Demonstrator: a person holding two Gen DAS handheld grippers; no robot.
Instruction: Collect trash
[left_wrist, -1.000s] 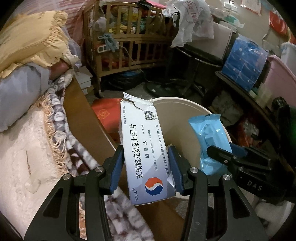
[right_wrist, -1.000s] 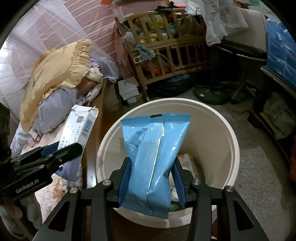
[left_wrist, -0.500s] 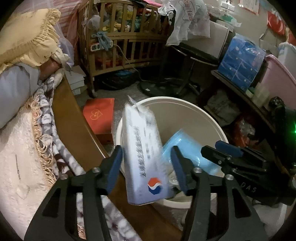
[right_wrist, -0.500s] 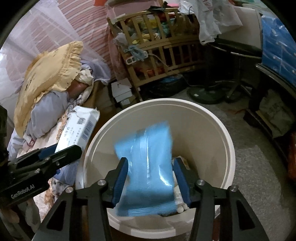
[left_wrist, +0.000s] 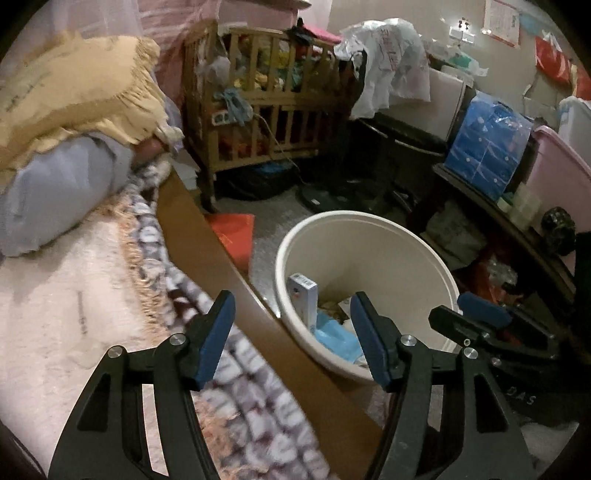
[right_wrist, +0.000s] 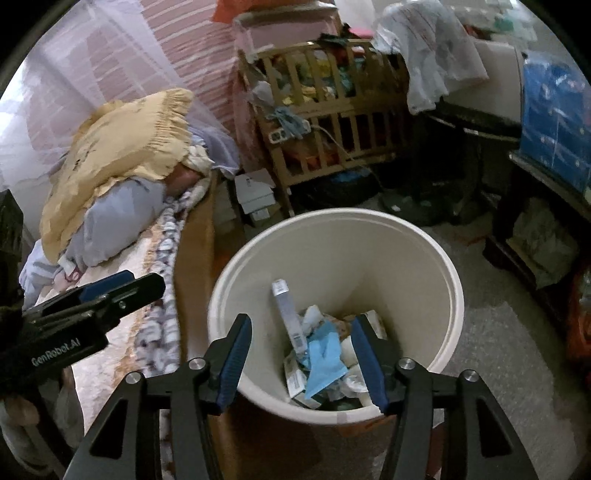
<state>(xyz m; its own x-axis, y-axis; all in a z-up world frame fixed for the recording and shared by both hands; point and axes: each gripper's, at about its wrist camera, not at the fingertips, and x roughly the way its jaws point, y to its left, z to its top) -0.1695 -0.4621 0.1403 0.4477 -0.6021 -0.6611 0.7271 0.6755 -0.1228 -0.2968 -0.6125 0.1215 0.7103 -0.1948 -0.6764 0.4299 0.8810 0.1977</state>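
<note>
- Two grippers: left gripper (left_wrist: 291, 332) and right gripper (right_wrist: 301, 360), both spread wide, nothing held.
- One cream bin (right_wrist: 406, 236), directly ahead of and below the right gripper's fingers; ahead and right of the left gripper.
- One white medicine box (right_wrist: 290, 317), propped on end inside bin, leaning on near-left wall.
- One blue packet (right_wrist: 325, 358), lying on the litter beside the box.
- Other scraps beneath: count unclear, possibly paper.
- Changed since a second ago: box and packet gone from clamped jaws, now in bin.
- One bed edge (left_wrist: 207, 243), left of both grippers.
</note>
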